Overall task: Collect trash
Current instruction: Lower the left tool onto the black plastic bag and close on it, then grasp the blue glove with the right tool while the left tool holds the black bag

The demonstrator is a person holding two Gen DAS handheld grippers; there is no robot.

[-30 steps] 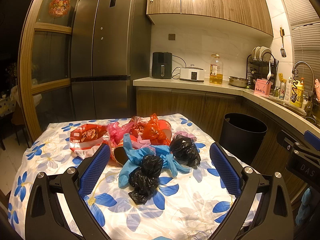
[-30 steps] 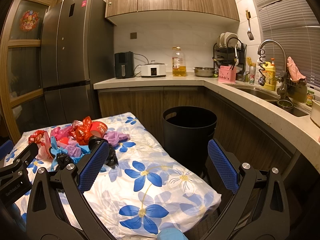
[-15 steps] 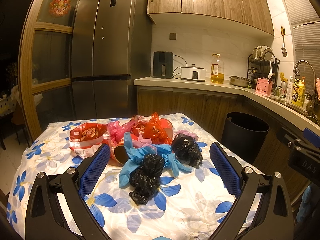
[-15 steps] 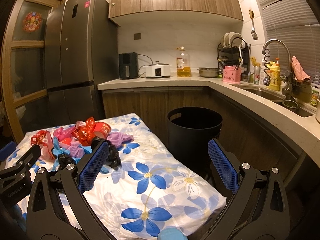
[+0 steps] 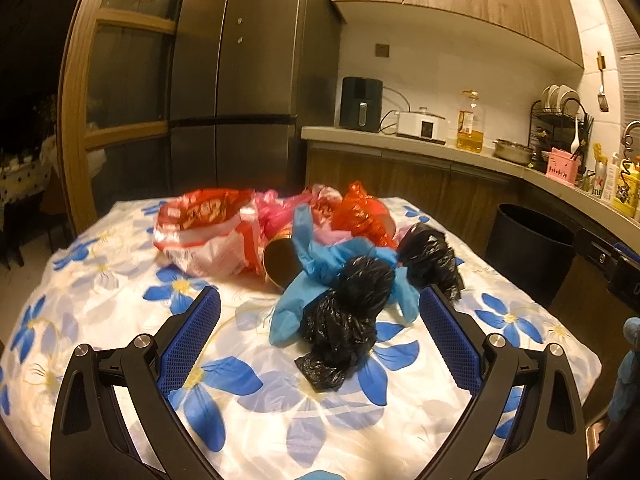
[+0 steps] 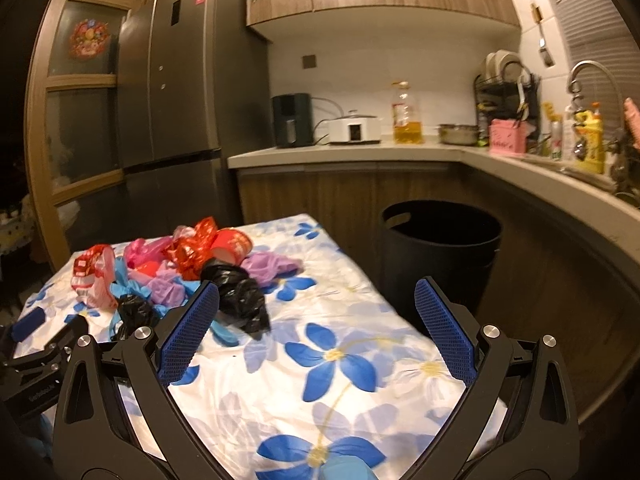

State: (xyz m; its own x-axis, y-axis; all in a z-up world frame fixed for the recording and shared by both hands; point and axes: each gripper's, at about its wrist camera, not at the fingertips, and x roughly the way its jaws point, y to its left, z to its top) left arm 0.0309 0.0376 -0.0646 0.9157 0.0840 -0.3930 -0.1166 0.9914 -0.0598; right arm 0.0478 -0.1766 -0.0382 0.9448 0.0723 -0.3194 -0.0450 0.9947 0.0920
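Left wrist view: the left gripper (image 5: 320, 328) is spread wide and empty, facing a crumpled black plastic bag (image 5: 346, 316) mid-table on the blue-flowered tablecloth (image 5: 120, 304). It looks light, soft and slippery; pinch the bunched middle (probably).

Right wrist view: the right gripper (image 6: 318, 324) gapes empty near the table's right edge, beside the round black plastic bin (image 6: 440, 248).

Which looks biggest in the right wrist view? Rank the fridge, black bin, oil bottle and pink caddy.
1. fridge
2. black bin
3. oil bottle
4. pink caddy, though it looks close to the bottle in size, so that order is unsure.
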